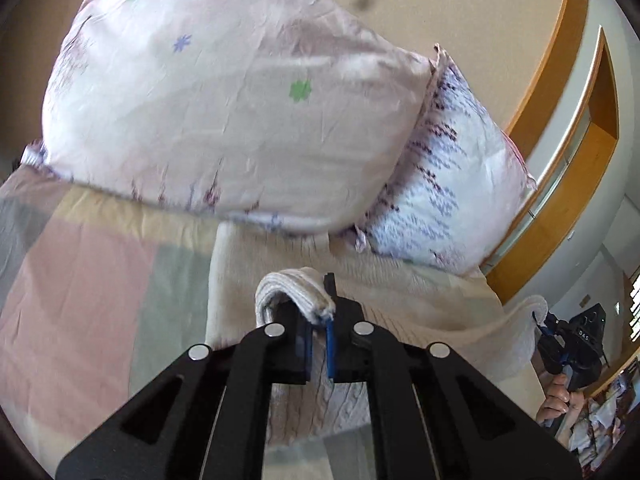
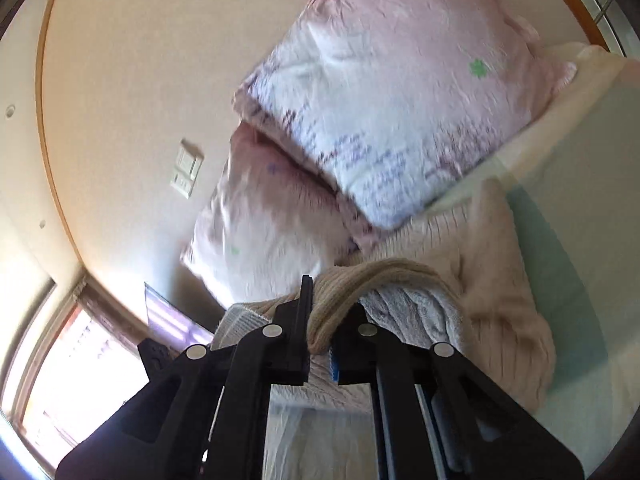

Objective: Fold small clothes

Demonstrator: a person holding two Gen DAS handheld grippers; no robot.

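Note:
A cream knitted sweater point(image 1: 400, 312) lies on the bed and is lifted at two edges. My left gripper point(image 1: 319, 316) is shut on a ribbed edge of the sweater point(image 1: 296, 286), which drapes over its fingers. My right gripper point(image 2: 320, 320) is shut on another ribbed edge of the sweater point(image 2: 384, 276), held above the bed. In the left wrist view the right gripper point(image 1: 568, 344) shows at the far right, with a hand under it and the sweater's corner on it. The rest of the sweater point(image 2: 504, 280) bunches to the right.
Two pink and white floral pillows point(image 1: 224, 112) point(image 2: 400, 100) lean against the beige wall at the head of the bed. A pastel checked bedsheet point(image 1: 80, 280) covers the mattress. A wall switch panel point(image 2: 186, 168) and a wooden door frame point(image 1: 568, 168) are beyond.

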